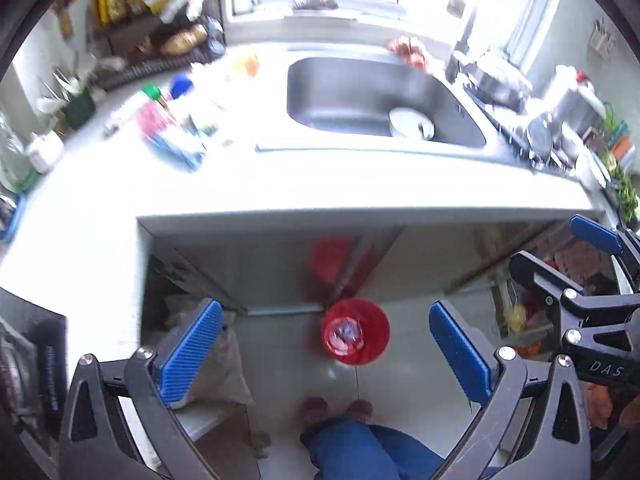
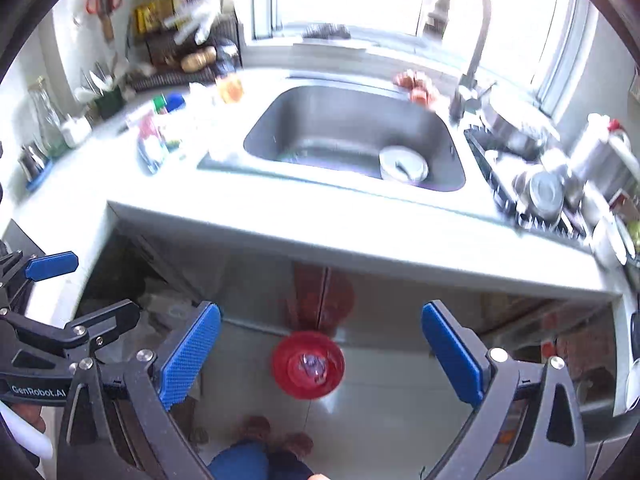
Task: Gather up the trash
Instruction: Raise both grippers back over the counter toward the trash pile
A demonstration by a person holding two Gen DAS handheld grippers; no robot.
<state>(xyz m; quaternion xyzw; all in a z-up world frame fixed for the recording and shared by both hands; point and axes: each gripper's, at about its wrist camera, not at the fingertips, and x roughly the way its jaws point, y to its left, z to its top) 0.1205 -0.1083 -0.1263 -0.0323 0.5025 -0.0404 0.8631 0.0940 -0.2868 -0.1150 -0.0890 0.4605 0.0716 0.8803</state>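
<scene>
Blue-padded fingers of the left gripper frame the bottom of the left wrist view, spread wide with nothing between the pads. The right gripper stands the same way in its own view: jaws at full spread, gripping nothing. Each gripper also shows at the edge of the other's picture, the right gripper at the right edge of the left wrist view and the left gripper at the left edge of the right wrist view.

Below and between the 2 open sets of fingers, a red bin sits on the pale tiled floor, seen from above. Something crumpled and whitish lies in its bottom; what it is cannot be told. The bin stands just in front of the open space under the counter, clear of both grippers. Nearer the lower edge, a person's blue trouser leg and 2 brown shoes show on the floor.

Above, a white counter holds a steel sink with 1 round white dish in its basin. Bottles and packets crowd the counter to the sink's left, and metal pots sit on a rack to its right. A curved tap rises behind the sink against the bright window.
</scene>
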